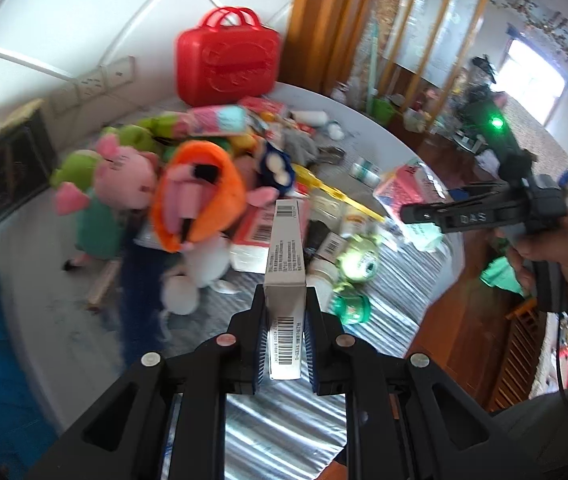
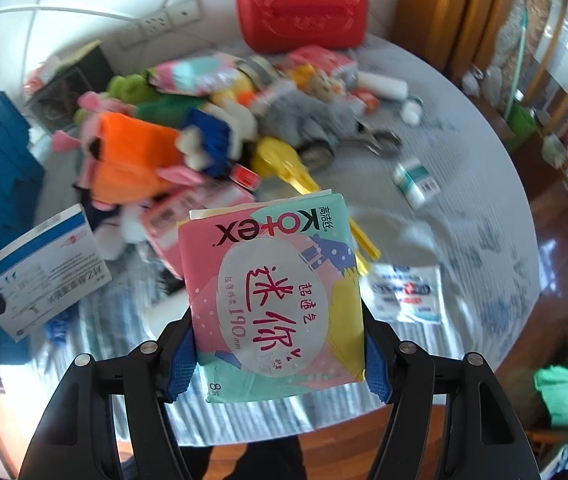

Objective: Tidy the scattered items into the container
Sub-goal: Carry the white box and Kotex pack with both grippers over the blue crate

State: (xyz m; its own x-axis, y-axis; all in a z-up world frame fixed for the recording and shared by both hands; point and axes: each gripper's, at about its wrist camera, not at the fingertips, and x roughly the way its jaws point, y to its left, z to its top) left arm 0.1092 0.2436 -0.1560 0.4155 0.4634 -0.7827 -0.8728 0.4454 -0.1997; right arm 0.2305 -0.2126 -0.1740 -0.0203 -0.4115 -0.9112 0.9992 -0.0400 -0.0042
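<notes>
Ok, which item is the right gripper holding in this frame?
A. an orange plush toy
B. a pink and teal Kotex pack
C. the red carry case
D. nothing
B: in the right wrist view the right gripper has its blue pads pressed on both sides of the Kotex pack.

Left gripper [image 1: 285, 316] angled steeply down, jaws pinched tight on a narrow white box [image 1: 285, 256]. Right gripper [image 2: 280, 344] steeper still, blue pads [image 2: 375, 368] clamping a wide pink packet [image 2: 272, 300]. Person's hand [image 1: 555, 256] wraps the right handle.
</notes>
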